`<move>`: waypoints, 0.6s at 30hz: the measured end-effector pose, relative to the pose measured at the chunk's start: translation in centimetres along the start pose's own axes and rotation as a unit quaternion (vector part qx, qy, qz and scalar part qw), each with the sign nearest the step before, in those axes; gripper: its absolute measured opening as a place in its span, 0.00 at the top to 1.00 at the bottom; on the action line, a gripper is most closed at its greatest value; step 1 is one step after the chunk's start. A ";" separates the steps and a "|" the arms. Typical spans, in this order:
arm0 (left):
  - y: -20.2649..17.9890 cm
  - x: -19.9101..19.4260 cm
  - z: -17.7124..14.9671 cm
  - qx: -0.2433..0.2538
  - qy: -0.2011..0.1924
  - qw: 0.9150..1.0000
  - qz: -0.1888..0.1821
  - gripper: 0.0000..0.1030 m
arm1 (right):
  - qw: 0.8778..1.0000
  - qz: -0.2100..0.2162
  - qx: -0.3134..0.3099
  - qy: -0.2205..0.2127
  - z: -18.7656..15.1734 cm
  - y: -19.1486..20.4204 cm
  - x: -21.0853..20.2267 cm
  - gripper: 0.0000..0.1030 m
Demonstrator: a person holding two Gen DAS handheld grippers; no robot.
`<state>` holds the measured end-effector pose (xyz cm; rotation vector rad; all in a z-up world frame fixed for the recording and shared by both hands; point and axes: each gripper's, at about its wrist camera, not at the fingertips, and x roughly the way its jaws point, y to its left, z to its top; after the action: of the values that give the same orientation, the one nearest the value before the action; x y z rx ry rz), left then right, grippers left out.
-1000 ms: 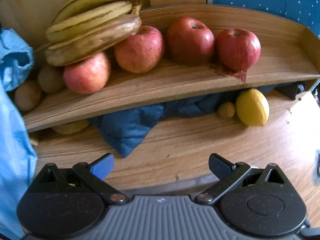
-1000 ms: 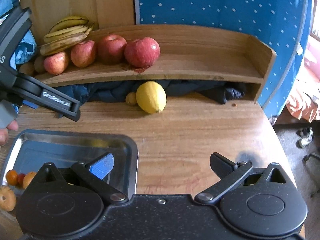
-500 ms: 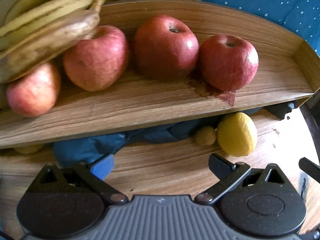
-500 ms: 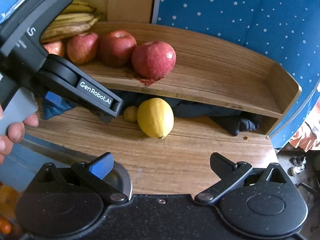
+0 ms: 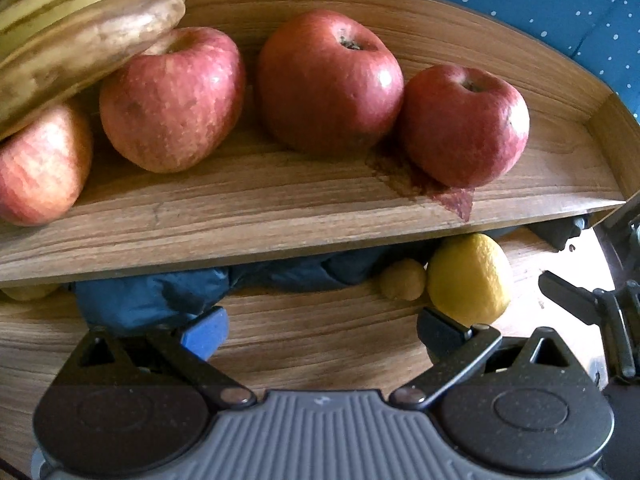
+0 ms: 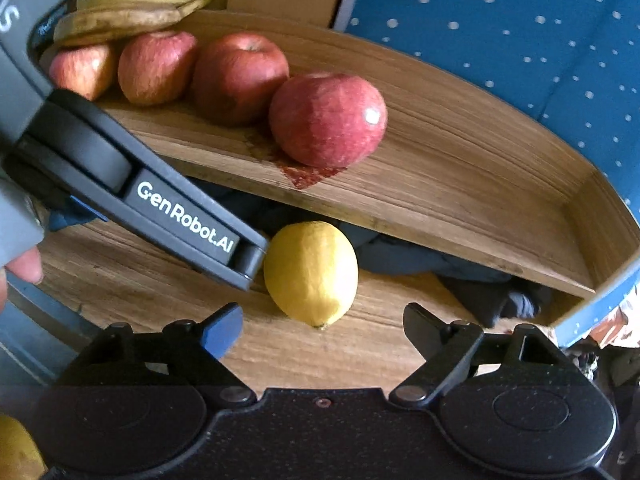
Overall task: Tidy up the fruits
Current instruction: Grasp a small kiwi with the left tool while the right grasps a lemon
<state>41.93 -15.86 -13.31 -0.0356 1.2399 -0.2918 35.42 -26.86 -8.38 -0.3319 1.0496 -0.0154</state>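
Both grippers have come down closer to the shelf; the right gripper, jaws just narrowing yet still spread and empty, faces the lemon on the counter under the shelf's front edge. Left gripper spread, empty. The shelf holds bananas and four apples.

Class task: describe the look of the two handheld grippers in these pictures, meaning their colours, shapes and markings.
The left gripper has a ribbed grey body, round black pivot housings, black linkage arms, and jaws with one blue pad and one black. Its grey side bears white "GenRobot.AI" lettering. The right gripper matches, but with a speckled black body.
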 end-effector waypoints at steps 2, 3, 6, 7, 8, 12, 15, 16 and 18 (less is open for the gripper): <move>0.2 0.2 0.3 -0.002 -0.001 1.000 -0.001 0.01 | 1.000 -0.001 -0.003 -0.001 0.2 0.1 0.6 0.15; 0.0 0.5 0.6 -0.001 0.000 1.000 0.000 0.01 | 1.000 -0.001 -0.004 -0.001 0.2 0.2 0.8 0.15; -0.7 1.0 1.0 0.005 0.002 1.000 -0.003 0.01 | 1.000 -0.005 -0.002 -0.004 0.3 0.2 1.5 0.15; -1.1 0.8 1.1 0.007 0.002 1.000 -0.005 0.01 | 1.000 -0.003 -0.001 -0.008 0.3 0.2 1.7 0.15; -1.3 0.9 1.2 0.007 0.002 1.000 -0.006 0.01 | 1.000 0.000 0.000 -0.014 0.2 0.2 1.9 0.15; -1.4 1.1 1.5 0.006 -0.002 1.000 -0.012 0.03 | 1.000 -0.005 0.007 -0.024 -0.3 -0.1 2.4 0.22; -1.3 0.9 1.2 0.004 -0.004 1.000 -0.012 0.03 | 0.999 0.001 0.009 -0.031 -0.7 -0.2 2.4 0.30; -1.3 0.7 1.4 0.005 -0.005 1.000 -0.012 0.03 | 0.999 0.003 0.010 -0.032 -0.7 -0.3 2.4 0.30; -1.4 0.7 1.5 0.004 -0.006 1.000 -0.012 0.04 | 0.999 0.002 0.015 -0.035 -0.8 -0.5 2.7 0.30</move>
<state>43.29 -17.52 -13.16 -0.0444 1.2265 -0.3171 36.13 -28.03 -10.89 -0.3022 0.9788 -0.0160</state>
